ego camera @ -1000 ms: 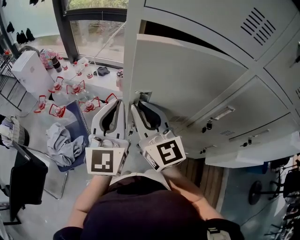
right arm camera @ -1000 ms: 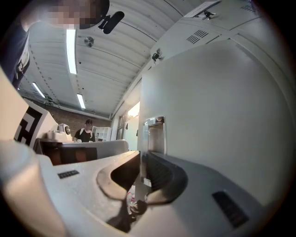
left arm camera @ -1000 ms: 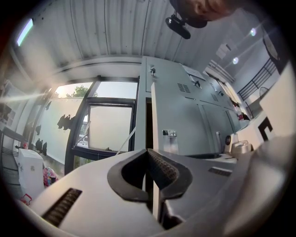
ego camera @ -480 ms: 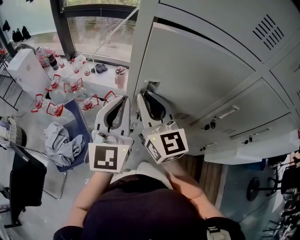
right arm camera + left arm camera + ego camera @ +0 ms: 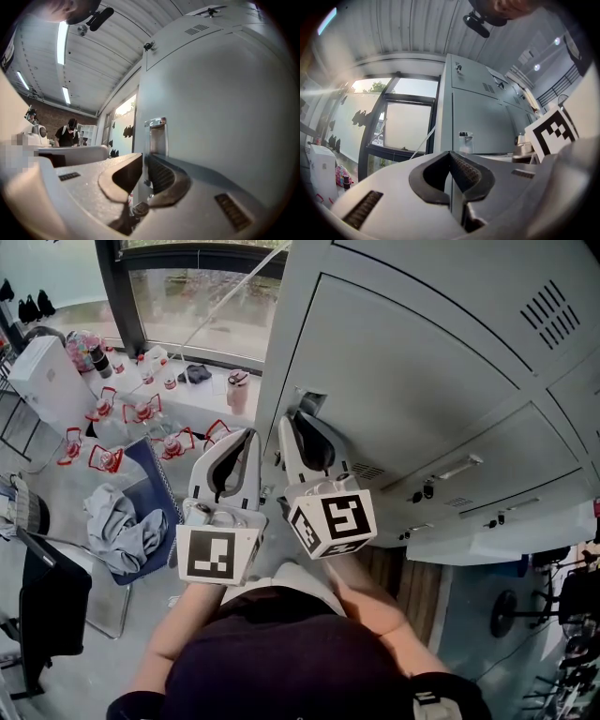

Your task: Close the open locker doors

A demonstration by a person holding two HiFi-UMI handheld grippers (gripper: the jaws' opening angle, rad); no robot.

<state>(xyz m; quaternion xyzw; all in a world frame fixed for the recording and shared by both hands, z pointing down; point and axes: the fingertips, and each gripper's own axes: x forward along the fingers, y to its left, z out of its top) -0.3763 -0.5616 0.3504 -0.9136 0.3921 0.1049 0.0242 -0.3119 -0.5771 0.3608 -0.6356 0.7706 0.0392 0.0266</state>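
Door (image 5: pixel 412 367) upright, handle (image 5: pixel 310 400) at left edge

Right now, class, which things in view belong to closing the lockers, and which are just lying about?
Job in hand: locker door, its handle, right gripper, left gripper.
Lying about: grey cloth, white box, red-trimmed containers.
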